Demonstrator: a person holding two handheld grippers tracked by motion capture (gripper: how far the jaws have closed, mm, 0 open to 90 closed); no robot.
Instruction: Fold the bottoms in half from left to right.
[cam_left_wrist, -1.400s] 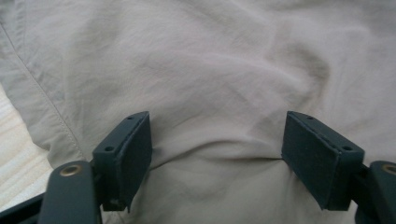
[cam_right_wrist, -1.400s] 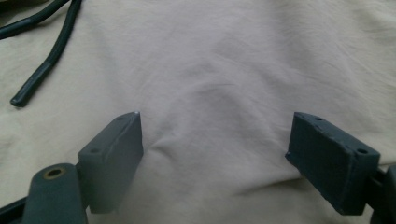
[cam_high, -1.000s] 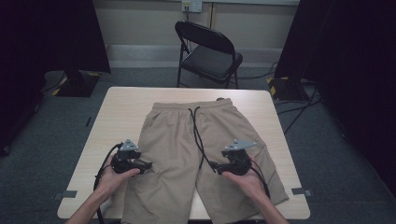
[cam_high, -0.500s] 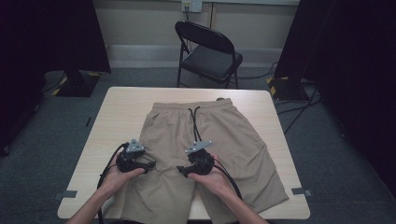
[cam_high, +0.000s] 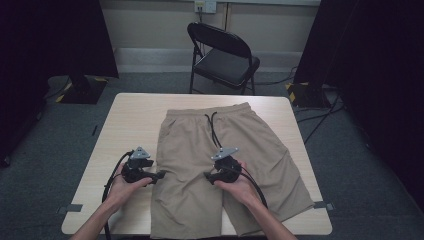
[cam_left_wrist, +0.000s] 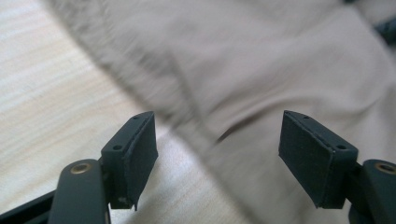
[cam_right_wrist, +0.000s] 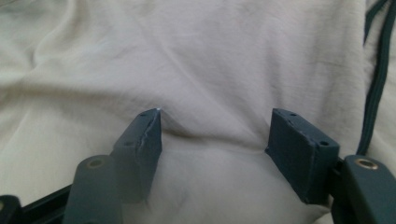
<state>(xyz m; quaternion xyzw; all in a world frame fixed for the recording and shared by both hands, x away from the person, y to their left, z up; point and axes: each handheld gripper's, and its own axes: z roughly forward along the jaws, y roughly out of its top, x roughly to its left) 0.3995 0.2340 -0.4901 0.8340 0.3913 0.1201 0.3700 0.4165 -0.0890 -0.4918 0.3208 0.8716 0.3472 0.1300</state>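
Since the frame a second back, we see that the right gripper (cam_high: 209, 176) has travelled from the outer edge of the far leg inward to the crotch of the shorts (cam_high: 260, 150). The left gripper (cam_high: 161, 174) has kept its place at the garment's left edge.

From the high view, we find the tan shorts spread flat on the wooden table (cam_high: 130, 120), waistband away from the person, with a dark drawstring (cam_high: 215, 131) trailing down the middle. The left gripper points across at the edge of the left leg. The right gripper sits over the inner seam, pointing left, its hand (cam_high: 239, 187) lying on the cloth. A black folding chair (cam_high: 222, 55) stands beyond the table, well apart from the work. Cables (cam_high: 320, 115) run over the grey floor at the right, and dark curtains (cam_high: 55, 35) close both sides. Nothing lies between either gripper and the fabric.

In the left gripper view, we look past the gripper (cam_left_wrist: 217, 154), jaws set wide apart with nothing pinched. The hem edge of the shorts (cam_left_wrist: 261, 70) runs diagonally between them, and bare table (cam_left_wrist: 42, 93) shows at the left.

In the right gripper view, the gripper (cam_right_wrist: 215, 140) has its jaws apart, narrowing slightly of late. A raised fold of the shorts (cam_right_wrist: 210, 70) lies between them, and the pads are not pressing it. The drawstring (cam_right_wrist: 376, 74) runs down the right side.
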